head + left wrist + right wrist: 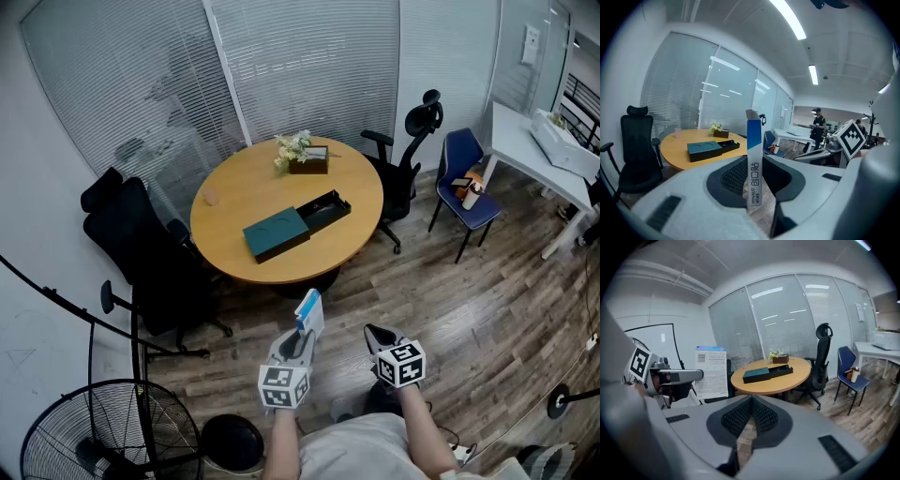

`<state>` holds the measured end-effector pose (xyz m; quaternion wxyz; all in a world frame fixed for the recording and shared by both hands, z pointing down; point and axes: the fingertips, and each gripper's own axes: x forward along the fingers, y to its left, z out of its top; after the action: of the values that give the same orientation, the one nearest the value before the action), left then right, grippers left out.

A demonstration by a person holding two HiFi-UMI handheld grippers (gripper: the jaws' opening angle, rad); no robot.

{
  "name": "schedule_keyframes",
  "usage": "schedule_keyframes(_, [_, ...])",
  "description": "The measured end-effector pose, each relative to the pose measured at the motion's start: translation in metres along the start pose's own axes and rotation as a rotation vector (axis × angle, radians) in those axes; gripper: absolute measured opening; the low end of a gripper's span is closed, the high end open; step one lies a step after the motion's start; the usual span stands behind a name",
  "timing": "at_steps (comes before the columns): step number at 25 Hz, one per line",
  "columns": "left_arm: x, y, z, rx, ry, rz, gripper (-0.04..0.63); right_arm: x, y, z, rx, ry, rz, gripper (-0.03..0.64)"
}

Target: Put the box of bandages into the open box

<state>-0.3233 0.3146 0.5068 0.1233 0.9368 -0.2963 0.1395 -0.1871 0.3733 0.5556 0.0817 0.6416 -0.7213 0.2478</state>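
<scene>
I stand a few steps short of the round wooden table (246, 187). A slim blue-and-white box of bandages (310, 312) stands upright in my left gripper (302, 336), which is shut on it; in the left gripper view the bandage box (754, 164) rises edge-on between the pads. On the table lies the open box (323, 213), a black tray with its dark teal lid (275, 232) slid partly aside. My right gripper (375, 335) is held beside the left one, shut with nothing in it. In the right gripper view the bandage box (711, 372) shows at left and the open box (768, 372) ahead.
A dark planter with flowers (302, 155) stands at the table's far side. Black office chairs (136, 244) (408, 159) flank the table. A blue chair (466, 183) and a white desk (539, 150) stand to the right, a floor fan (94, 436) at lower left. A person (818, 126) stands far off.
</scene>
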Motion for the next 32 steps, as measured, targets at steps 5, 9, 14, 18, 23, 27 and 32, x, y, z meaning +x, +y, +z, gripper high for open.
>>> schedule_keyframes(5, [0.000, 0.000, 0.000, 0.004, -0.001, -0.007, 0.093, -0.001, -0.001, 0.003, -0.008, -0.001, -0.003, -0.003])
schedule_keyframes(9, [-0.001, 0.001, -0.002, 0.005, -0.004, -0.010, 0.094, -0.003, -0.005, 0.002, -0.021, 0.004, -0.020, -0.002])
schedule_keyframes(14, [0.000, 0.003, -0.007, -0.018, -0.007, -0.006, 0.092, -0.007, -0.007, 0.005, -0.027, -0.012, -0.016, -0.002])
schedule_keyframes(18, [0.009, 0.006, -0.007, -0.032, -0.015, 0.002, 0.094, -0.003, -0.012, 0.001, -0.020, 0.002, -0.002, -0.002])
schedule_keyframes(23, [0.027, 0.010, 0.002, -0.041, -0.023, 0.010, 0.093, 0.007, -0.019, 0.008, -0.019, 0.010, 0.020, -0.002])
schedule_keyframes(27, [0.045, 0.013, 0.008, -0.042, -0.035, 0.017, 0.093, 0.015, -0.032, 0.017, -0.009, 0.006, 0.017, -0.002])
schedule_keyframes(32, [0.073, 0.009, 0.018, -0.025, -0.046, 0.011, 0.094, 0.027, -0.056, 0.023, 0.013, 0.009, 0.009, -0.002])
